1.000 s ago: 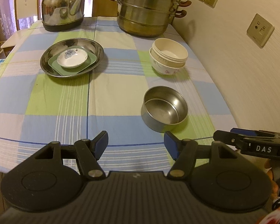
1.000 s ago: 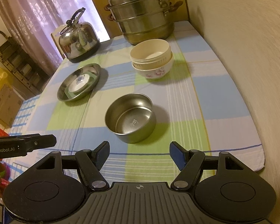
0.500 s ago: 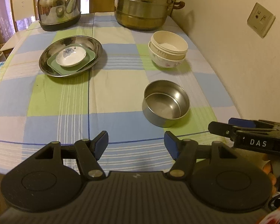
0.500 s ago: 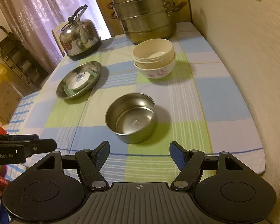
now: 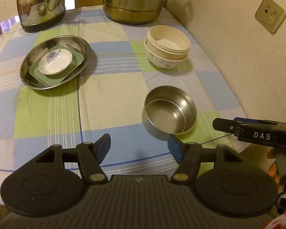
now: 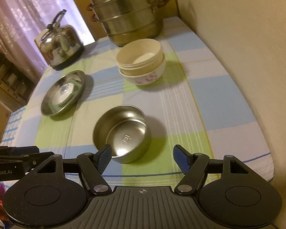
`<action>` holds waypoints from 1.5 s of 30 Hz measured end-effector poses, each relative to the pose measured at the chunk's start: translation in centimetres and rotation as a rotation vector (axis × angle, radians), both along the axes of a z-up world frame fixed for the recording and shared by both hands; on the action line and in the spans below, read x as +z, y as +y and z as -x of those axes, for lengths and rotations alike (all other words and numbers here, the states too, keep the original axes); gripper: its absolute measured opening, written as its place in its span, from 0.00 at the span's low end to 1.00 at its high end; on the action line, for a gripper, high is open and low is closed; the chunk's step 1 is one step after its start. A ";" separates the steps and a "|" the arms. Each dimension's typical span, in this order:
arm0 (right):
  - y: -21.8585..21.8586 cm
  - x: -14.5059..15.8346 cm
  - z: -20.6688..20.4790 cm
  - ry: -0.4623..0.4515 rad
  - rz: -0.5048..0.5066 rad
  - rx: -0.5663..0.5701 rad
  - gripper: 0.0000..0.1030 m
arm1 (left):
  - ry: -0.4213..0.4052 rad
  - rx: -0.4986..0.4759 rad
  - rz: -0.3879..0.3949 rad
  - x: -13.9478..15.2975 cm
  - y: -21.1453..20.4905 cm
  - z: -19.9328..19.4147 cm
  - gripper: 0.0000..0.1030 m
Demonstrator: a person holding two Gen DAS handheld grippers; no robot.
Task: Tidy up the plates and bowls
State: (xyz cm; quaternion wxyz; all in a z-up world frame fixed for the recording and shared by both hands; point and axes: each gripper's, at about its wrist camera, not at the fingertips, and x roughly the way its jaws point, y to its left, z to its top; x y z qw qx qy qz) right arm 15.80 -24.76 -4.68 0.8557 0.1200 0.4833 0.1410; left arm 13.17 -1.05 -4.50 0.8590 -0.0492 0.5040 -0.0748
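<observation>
A steel bowl (image 5: 169, 112) (image 6: 122, 133) stands on the checked tablecloth near the table's front edge. Behind it is a stack of cream bowls (image 5: 167, 45) (image 6: 141, 61) resting in a flowered bowl. To the left, a steel plate (image 5: 55, 59) (image 6: 63, 93) carries a green square dish (image 5: 74, 64) with a small white flowered saucer (image 5: 55, 63) on top. My left gripper (image 5: 139, 147) is open and empty, just in front and left of the steel bowl. My right gripper (image 6: 142, 157) is open, its fingertips at the bowl's near rim, nothing gripped.
A steel kettle (image 5: 41, 5) (image 6: 61, 45) and a tiered steamer pot (image 5: 137, 2) (image 6: 127, 11) stand at the back of the table. A cream wall (image 5: 247, 57) runs along the right side. A white chair (image 5: 2, 5) is at the far left.
Both grippers have moved forward and down toward the table; the steel bowl now sits larger and nearer the right gripper's fingertips. No object has shifted, and both jaws keep the same opening.
</observation>
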 end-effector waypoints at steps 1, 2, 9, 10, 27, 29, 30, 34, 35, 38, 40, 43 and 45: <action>0.1 -0.2 -0.2 0.006 0.011 -0.006 0.69 | 0.003 -0.003 0.006 -0.2 0.1 -0.2 0.62; 0.1 -0.3 -0.4 0.009 0.021 -0.009 0.69 | 0.007 -0.006 0.010 -0.4 0.3 -0.5 0.62; 0.8 -1.0 -1.5 0.038 0.051 -0.052 0.69 | 0.026 -0.025 0.032 -1.6 1.0 -2.2 0.62; 0.9 -1.1 -1.7 0.045 0.061 -0.054 0.69 | 0.029 -0.029 0.035 -1.8 1.0 -2.5 0.62; 3.0 -3.0 -3.2 0.042 0.059 -0.057 0.65 | 0.031 -0.115 0.086 -4.7 -0.7 -6.3 0.47; 3.1 -3.5 -3.4 0.043 0.058 -0.058 0.57 | 0.028 -0.123 0.079 -5.1 -0.9 -6.6 0.47; 3.1 -3.7 -3.6 0.046 0.057 -0.060 0.56 | 0.031 -0.127 0.075 -5.3 -1.0 -6.7 0.46; 3.1 -4.3 -4.0 0.061 0.057 -0.068 0.49 | 0.041 -0.136 0.072 -6.0 -1.4 -7.4 0.38; 3.1 -4.5 -4.1 0.065 0.057 -0.071 0.47 | 0.044 -0.137 0.075 -6.1 -1.5 -7.6 0.35; 3.1 -5.0 -4.4 0.071 0.052 -0.076 0.42 | 0.054 -0.141 0.079 -6.5 -1.7 -8.0 0.31; 3.0 -5.1 -4.6 0.074 0.048 -0.076 0.39 | 0.055 -0.145 0.075 -6.7 -1.8 -8.2 0.29; 3.0 -5.3 -4.9 0.077 0.036 -0.072 0.28 | 0.060 -0.155 0.079 -6.9 -2.0 -8.6 0.21; 3.0 -5.3 -5.1 0.083 0.026 -0.070 0.23 | 0.062 -0.157 0.075 -7.1 -2.0 -8.7 0.19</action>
